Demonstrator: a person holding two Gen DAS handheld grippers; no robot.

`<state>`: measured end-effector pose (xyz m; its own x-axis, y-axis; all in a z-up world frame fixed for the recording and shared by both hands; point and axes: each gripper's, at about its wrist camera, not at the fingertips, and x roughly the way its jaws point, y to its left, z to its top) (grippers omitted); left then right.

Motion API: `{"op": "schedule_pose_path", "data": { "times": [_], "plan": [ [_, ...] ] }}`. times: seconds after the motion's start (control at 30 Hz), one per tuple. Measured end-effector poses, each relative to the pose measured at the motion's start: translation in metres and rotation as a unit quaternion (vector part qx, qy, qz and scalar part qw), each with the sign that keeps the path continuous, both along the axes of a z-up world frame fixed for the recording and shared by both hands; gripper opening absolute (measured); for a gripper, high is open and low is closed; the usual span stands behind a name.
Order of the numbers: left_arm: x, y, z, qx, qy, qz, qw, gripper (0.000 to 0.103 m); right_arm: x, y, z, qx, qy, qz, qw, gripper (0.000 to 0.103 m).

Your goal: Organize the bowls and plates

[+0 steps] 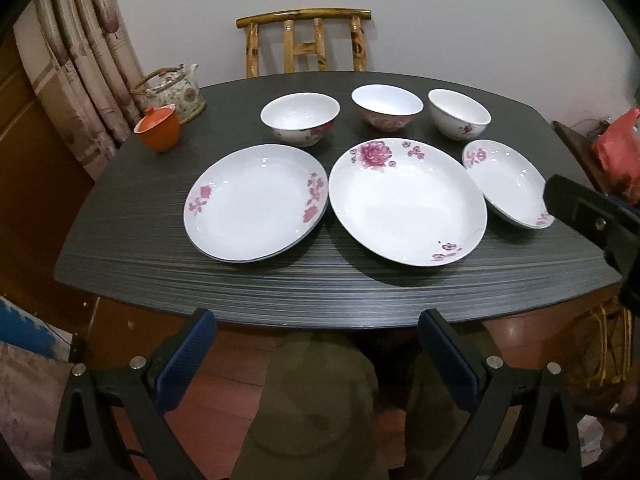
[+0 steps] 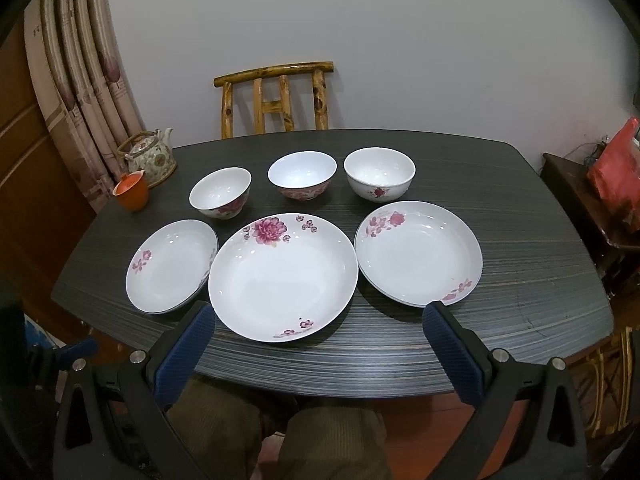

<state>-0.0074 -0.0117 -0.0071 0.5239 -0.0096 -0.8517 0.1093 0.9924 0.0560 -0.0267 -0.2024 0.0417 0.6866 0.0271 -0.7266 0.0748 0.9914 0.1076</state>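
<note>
Both sets of fingers spread wide, empty: left gripper (image 1: 316,344) short of the desk (image 1: 160,280) edge, right gripper (image 2: 320,340) low over it. Three plates in the front row, big plate (image 2: 282,276) centre, small plates (image 2: 418,258) at 3 and 9 o'clock; three bowls (image 2: 302,174) behind at 12. Probably best to pinch a small plate's near rim, lift level, and stack it onto the big one.

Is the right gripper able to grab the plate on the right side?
Probably yes. The right gripper is open and empty at the table's near edge, and the right plate lies just ahead of its right finger, with nothing between them.
</note>
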Motion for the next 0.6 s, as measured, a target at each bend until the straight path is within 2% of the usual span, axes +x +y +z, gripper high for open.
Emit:
{"op": "schedule_pose_path", "data": {
  "times": [0.23,0.6],
  "plan": [
    [0.0048,0.0055,-0.0065,-0.005,0.021,0.009,0.9997,0.103,0.0021,0.0016,-0.0001,0.001,0.0,0.004,1.0,0.103],
    [0.0056,0.0071,-0.0062,-0.004,0.017,0.013,0.9998,0.103,0.003,0.0043,-0.0004,0.001,0.002,0.007,1.0,0.103]
  ]
}}
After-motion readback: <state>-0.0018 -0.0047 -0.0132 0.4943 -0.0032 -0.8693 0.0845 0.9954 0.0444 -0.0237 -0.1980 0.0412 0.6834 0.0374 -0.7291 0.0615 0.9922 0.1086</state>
